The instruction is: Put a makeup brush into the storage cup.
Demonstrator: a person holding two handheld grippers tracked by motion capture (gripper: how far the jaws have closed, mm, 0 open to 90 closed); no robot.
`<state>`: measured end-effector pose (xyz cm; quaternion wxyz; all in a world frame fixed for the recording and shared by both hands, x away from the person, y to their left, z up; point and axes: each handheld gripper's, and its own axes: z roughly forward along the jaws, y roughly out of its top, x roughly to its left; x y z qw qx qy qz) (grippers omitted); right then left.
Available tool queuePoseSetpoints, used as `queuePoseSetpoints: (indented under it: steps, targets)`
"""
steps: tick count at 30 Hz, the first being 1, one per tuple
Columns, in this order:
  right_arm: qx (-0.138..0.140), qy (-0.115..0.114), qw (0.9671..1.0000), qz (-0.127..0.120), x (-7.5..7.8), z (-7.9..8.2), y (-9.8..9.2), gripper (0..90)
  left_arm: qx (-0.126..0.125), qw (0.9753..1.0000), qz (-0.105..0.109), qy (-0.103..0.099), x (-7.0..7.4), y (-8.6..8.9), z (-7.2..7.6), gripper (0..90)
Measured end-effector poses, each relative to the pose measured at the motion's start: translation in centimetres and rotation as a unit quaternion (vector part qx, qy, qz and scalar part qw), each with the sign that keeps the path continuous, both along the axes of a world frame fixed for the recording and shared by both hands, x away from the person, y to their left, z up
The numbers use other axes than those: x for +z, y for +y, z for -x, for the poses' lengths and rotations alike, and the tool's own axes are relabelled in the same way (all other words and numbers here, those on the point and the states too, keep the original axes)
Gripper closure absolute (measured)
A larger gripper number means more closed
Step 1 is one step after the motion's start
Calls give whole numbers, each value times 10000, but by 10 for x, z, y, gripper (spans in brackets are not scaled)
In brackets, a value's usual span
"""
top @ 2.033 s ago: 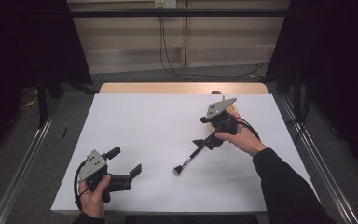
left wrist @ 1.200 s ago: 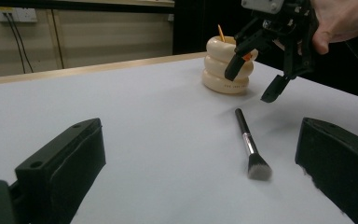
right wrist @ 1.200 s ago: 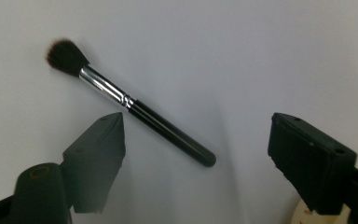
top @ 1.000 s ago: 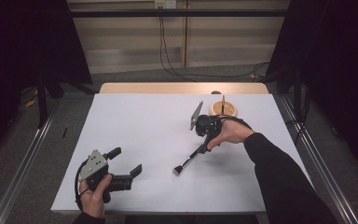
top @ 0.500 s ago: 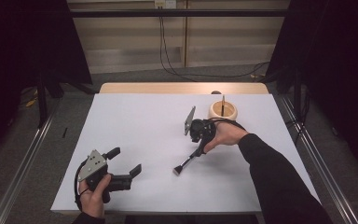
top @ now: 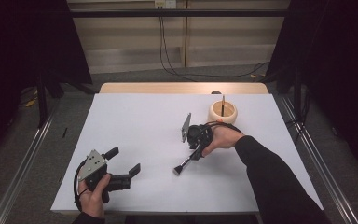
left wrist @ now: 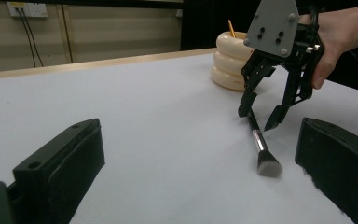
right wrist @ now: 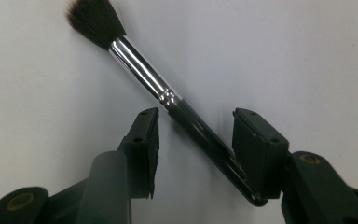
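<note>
A makeup brush (top: pixel 185 162) with a black handle, silver ferrule and dark bristles lies flat on the white table (top: pixel 135 116). My right gripper (top: pixel 197 147) points down over the handle's far end, open. In the right gripper view the brush (right wrist: pixel 144 74) runs diagonally between my right gripper's (right wrist: pixel 198 123) two jaws, the handle close to the right jaw. In the left gripper view the right gripper (left wrist: pixel 261 116) straddles the brush (left wrist: pixel 261 149). My left gripper (top: pixel 124 160) rests open and empty at the table's front left, its jaws (left wrist: pixel 200 140) aimed at the brush.
A cream ringed holder (top: pixel 222 112) with a thin stick in it stands just behind the right hand; it also appears behind the right gripper as the holder (left wrist: pixel 230 60). Metal rails run along the floor on both sides of the table.
The right gripper has swung left and down from beside the holder to stand over the brush handle. The left gripper has stayed put.
</note>
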<state>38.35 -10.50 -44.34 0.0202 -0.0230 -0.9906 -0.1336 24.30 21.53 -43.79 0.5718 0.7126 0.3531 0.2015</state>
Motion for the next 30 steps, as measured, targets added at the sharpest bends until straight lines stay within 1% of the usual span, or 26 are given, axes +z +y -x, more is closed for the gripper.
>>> queuePoseSetpoints:
  steps: [3, 4, 5, 6, 7, 8, 10, 12, 14, 15, 17, 18, 20, 22, 23, 24, 25, 26, 27, 28, 29, 30]
  targets:
    - [40, 33, 10000, -69, -2, 0, 0, 523, 28, 10000, -42, 7, 0, 0, 0, 13]
    - [13, 45, 10000, -53, -3, 1, 1, 531, 11, 10000, -30, 25, 0, 0, 0, 12]
    - [98, 4, 9999, -59, -4, 1, 2, 534, 24, 10000, -11, 32, 0, 0, 0, 11]
    - [49, 67, 10000, -2, -4, 3, 3, 536, 25, 10000, -19, 16, 0, 0, 0, 13]
    - [3, 91, 10000, 0, -4, 3, 4, 553, 5, 10000, -17, 10, 0, 1, 0, 13]
    - [44, 111, 9999, -42, -4, 3, 4, 555, -2, 10000, -21, -1, 0, 1, 0, 11]
    - [119, 50, 9999, -63, -7, 1, 4, 578, -5, 10000, -33, 8, 0, 1, 0, 13]
    - [110, 39, 9999, -26, -7, 3, 4, 589, 2, 10000, -17, 22, 0, 1, 0, 10]
    - [105, 49, 9999, -41, -6, 4, 6, 613, -3, 10000, -14, 26, 0, 1, 0, 12]
    - [146, 2, 9999, -51, -7, 4, 6, 620, -6, 10000, -28, 26, 0, 1, 0, 11]
    - [118, 16, 9999, -43, -7, 4, 6, 635, -14, 10000, -38, 13, 0, 0, 0, 12]
    - [204, -57, 9997, -98, -7, 2, 7, 645, -16, 10000, -37, 13, 0, 0, 0, 11]
    - [145, -69, 9998, -79, -7, 3, 7, 673, -16, 10000, -37, 17, 0, 0, 0, 12]
    - [139, -58, 9999, -68, -7, 3, 7, 697, -7, 10000, -35, 27, -1, 0, 0, 11]
    - [140, -51, 9999, -48, -7, 2, 7, 723, -6, 10000, -35, 31, -1, 1, 0, 12]
    - [43, -8, 10000, -23, -7, 3, 7, 743, -10, 10000, -43, 30, -1, 1, 0, 12]
    - [52, -12, 10000, -8, -7, 3, 8, 752, -24, 10000, -40, 31, -1, 0, 0, 11]
    - [-6, 4, 10000, 40, -7, 4, 8, 762, -33, 10000, -27, 39, -1, 0, 0, 12]
    - [58, -18, 10000, 30, -7, 2, 9, 774, -37, 10000, -26, 39, -1, 0, 0, 12]
    - [27, -23, 10000, 6, -7, 2, 9, 793, -21, 10000, -52, 26, -1, 0, 0, 11]
    - [-11, 34, 10000, 41, -7, 2, 9, 798, -20, 10000, -51, 25, -1, 0, 0, 12]
    - [-40, 41, 10000, 46, -7, 3, 9, 798, -26, 10000, -28, 35, -1, 0, 0, 12]
